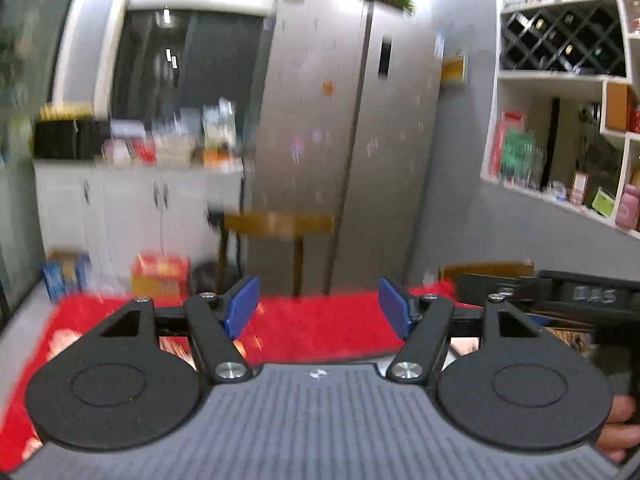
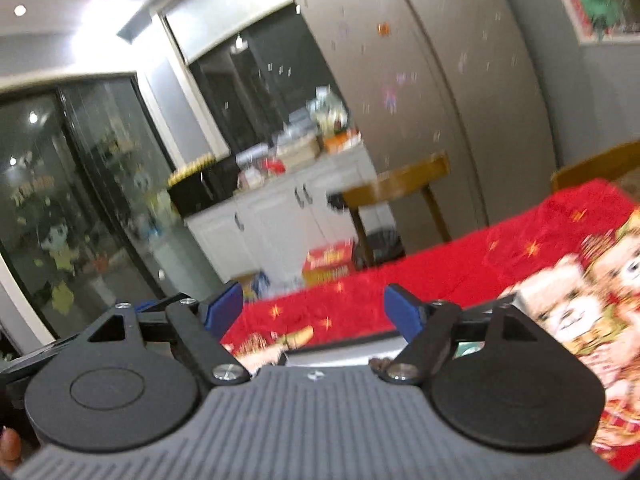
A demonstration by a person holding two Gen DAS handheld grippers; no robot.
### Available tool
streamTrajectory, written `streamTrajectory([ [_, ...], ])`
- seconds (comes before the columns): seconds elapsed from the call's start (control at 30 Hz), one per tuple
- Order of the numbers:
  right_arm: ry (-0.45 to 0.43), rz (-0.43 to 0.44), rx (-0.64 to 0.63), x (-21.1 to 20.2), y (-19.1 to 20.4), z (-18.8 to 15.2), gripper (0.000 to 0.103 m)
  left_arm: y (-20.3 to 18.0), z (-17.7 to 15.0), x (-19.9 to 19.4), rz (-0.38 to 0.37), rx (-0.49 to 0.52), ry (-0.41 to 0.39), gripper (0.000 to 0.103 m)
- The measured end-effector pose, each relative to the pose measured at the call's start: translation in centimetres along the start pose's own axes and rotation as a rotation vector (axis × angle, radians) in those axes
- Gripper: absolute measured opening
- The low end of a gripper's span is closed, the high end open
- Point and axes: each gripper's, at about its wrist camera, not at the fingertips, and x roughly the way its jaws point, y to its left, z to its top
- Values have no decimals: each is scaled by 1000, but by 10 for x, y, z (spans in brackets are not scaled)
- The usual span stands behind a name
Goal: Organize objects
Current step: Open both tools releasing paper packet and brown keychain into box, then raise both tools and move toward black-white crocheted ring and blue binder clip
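Note:
My left gripper point(image 1: 318, 308) is open, its blue pads point(image 1: 240, 308) wide apart with nothing between them. It is held above a table covered in a red cloth point(image 1: 320, 328) and points across the room. My right gripper point(image 2: 314, 310) is also open and empty over the same red cloth point(image 2: 460, 264), which has a cartoon print point(image 2: 580, 300) at the right. A black device point(image 1: 560, 292) shows at the right edge of the left wrist view, with a hand point(image 1: 620, 428) below it. No loose object on the table can be made out; both views are blurred.
A steel fridge point(image 1: 340, 140) stands ahead, with a wooden stool point(image 1: 280, 224) in front of it. A white cabinet point(image 1: 140, 200) with a cluttered top is at the left, with a red box point(image 1: 160, 276) on the floor. Wall shelves point(image 1: 560, 120) hang at the right. Glass doors point(image 2: 60, 200) lie far left.

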Motion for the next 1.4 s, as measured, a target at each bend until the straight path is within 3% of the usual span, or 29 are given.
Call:
streamTrajectory([
  [0.17,-131,-35,-31,-72,11,9,92,-7,19,-50,-37,-59,-86,72],
  [0.3,-209,-64,-86,-121,16,-6,95,-29,22,-85,-5,4,-114,72],
  [0.5,-252,-87,-156,-162,10,-53,95,-47,-12,-114,-44,77,-59,72],
  [0.7,-182,-60,-189,-161,2,-108,95,-37,-70,-119,-94,114,47,72],
  [0.8,-125,3,-146,-143,-10,-125,95,-35,-102,-115,-105,140,77,72],
  [1.0,-46,18,-142,-103,-34,-156,92,-21,-167,-82,-82,94,255,72],
  [1.2,95,-34,-137,-84,-50,-185,86,-6,-197,-52,-18,92,356,71],
  [1.4,222,-29,-155,-68,-53,-199,67,-3,-204,-41,-9,92,375,66],
])
